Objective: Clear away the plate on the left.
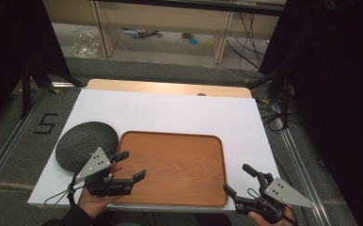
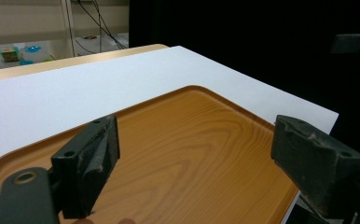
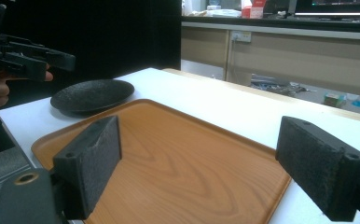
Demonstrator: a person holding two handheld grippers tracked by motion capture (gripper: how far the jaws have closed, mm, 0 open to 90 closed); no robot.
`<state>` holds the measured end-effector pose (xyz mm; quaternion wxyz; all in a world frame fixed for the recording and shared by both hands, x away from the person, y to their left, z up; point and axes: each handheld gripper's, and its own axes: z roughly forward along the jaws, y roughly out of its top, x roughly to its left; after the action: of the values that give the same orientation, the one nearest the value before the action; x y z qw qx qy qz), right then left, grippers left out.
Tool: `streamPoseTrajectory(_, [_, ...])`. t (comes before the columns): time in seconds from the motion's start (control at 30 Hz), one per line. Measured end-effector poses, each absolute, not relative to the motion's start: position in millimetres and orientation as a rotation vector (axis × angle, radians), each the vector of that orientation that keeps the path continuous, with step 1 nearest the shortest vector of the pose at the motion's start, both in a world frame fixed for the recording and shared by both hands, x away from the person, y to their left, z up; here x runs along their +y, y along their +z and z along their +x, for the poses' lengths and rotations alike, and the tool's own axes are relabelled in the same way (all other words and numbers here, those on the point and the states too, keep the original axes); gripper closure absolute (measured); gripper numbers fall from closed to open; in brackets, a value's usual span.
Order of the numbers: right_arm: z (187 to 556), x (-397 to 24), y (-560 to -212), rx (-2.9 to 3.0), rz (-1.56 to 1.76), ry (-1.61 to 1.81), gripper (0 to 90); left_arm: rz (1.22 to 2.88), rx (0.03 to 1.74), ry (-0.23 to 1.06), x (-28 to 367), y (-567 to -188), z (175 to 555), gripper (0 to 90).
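White board covers the table (image 1: 179, 113), with shelving and cables on the floor behind it. At the left sits a dark round plate (image 1: 86, 145), touching the left edge of a wooden tray (image 1: 179, 165). The left gripper (image 1: 131, 165) hovers over the tray's near-left corner, just beside the plate, jaws spread wide with nothing between them. The right gripper (image 1: 240, 179) hangs off the tray's near-right corner, jaws likewise wide and empty, pointing across the tray.

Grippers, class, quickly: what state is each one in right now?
Left gripper: open, holding nothing, over the wooden tray.
Right gripper: open, holding nothing.
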<state>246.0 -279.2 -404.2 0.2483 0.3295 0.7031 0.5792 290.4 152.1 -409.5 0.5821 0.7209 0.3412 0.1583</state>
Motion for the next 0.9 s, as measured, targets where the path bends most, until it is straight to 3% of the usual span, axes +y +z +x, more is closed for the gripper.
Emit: streamPoseTrajectory(0.9, [245,-278,-404,1.926,0.890,1.577,15.5,1.640,0.885,0.351,167,-410,299,15.5])
